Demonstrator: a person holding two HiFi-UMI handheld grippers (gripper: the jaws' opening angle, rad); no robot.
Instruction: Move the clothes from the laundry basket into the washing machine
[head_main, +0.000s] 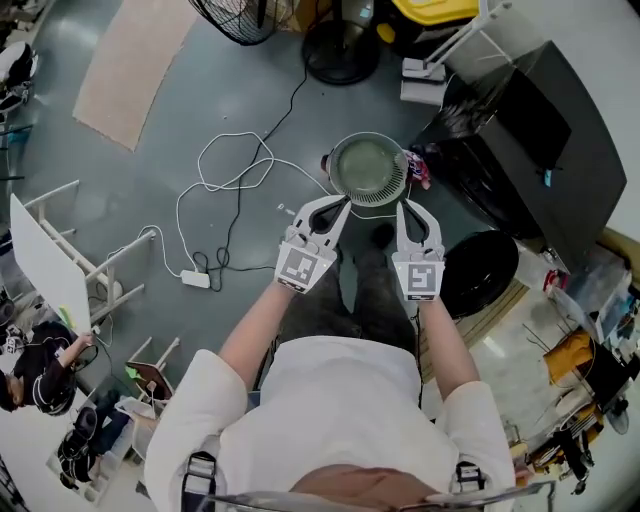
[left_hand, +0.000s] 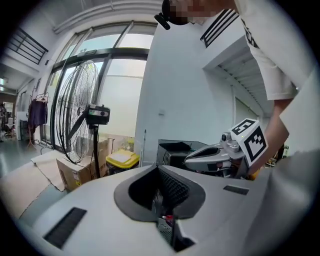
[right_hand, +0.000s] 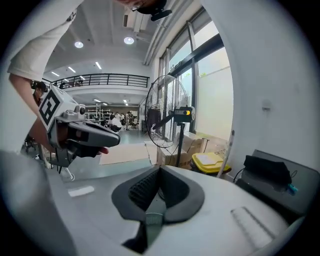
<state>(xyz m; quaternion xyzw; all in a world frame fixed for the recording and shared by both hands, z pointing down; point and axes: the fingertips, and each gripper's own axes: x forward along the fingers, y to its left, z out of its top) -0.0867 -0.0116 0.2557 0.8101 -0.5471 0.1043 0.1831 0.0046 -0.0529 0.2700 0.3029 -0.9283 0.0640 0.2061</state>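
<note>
Left gripper (head_main: 335, 207) hangs over the basket's (head_main: 342, 150) near rim, jaws together on nothing. The round basket sits on the floor ahead. Whether clothes lie inside I cannot tell, and only a pink scrap (head_main: 419, 170) shows at its right rim. Right gripper (head_main: 405, 210) is likewise closed and empty. To fetch a garment well, I judge, spread the jaws before dipping in, then pinch a thick fold. Count: two grippers, one basket, one scrap.
</note>
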